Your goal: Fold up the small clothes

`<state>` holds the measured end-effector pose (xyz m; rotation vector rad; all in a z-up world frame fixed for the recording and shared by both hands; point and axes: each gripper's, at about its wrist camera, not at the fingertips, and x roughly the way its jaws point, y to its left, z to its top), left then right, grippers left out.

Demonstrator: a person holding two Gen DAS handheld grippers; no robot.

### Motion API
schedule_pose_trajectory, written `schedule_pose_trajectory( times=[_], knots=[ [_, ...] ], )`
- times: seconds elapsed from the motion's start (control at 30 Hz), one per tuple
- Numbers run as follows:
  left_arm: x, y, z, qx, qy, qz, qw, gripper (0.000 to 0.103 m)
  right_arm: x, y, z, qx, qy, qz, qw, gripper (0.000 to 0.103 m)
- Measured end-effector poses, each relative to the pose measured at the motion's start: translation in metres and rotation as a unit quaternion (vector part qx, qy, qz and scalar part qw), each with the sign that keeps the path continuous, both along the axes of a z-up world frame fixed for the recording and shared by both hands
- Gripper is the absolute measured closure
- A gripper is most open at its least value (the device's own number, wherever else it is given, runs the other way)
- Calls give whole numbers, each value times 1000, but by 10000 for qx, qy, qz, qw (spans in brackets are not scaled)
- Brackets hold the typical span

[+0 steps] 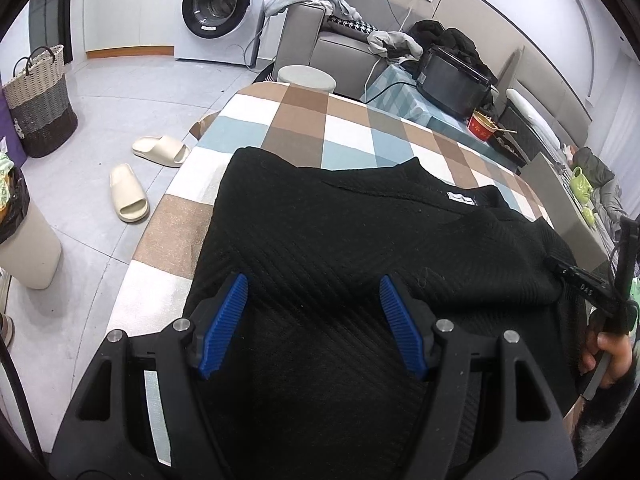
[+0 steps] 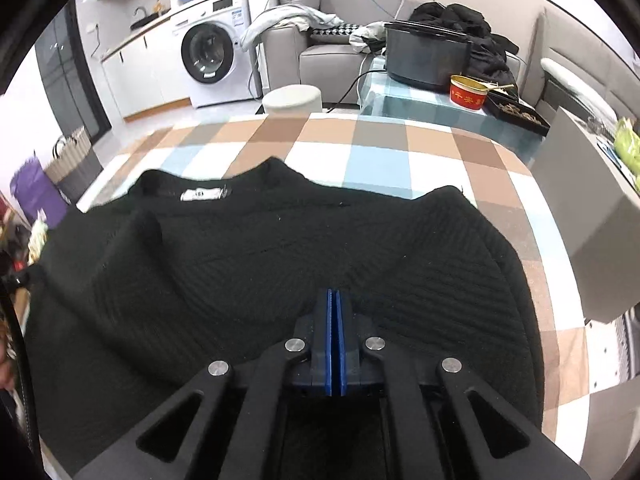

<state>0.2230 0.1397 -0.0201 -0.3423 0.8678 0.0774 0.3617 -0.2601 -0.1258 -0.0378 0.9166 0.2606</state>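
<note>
A black ribbed sweater (image 1: 320,232) lies spread on the checked tablecloth (image 1: 304,120), collar and white label (image 1: 461,197) toward the far side. My left gripper (image 1: 314,292) is open just above the sweater's lower part, blue pads (image 1: 228,320) wide apart, nothing between them. In the right wrist view the same sweater (image 2: 240,248) fills the near table, label (image 2: 202,194) at far left. My right gripper (image 2: 333,300) is shut over the sweater's near edge; its pads meet and I cannot tell whether cloth is pinched.
A cooker (image 2: 426,56), red bowl (image 2: 468,92) and dark tray (image 2: 516,112) stand on a side table behind. A grey box (image 2: 600,216) sits at the right table edge. A stool (image 2: 292,98), sofa, washing machine (image 1: 220,4), slippers (image 1: 128,192) and baskets (image 1: 40,100) lie beyond.
</note>
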Motion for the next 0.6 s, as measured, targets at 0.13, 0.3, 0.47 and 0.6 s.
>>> schedule_pose_trajectory(
  times=[0.13,0.3,0.47,0.6],
  knots=[
    [0,-2,1,26,-5,-18,10000,37,1,-4,0,218,329,-42,9992,90],
    [-10,7,-5,175,196,176,9995,37,-22,-32,11,200,145,-460,9986,39],
    [-23,15,-20,136,455,215,9986,37,-52,-76,17,82,132,-929,9956,35],
    [-28,4,-28,290,527,70,9982,37,-62,-92,-1,187,509,-969,9938,35]
  ],
)
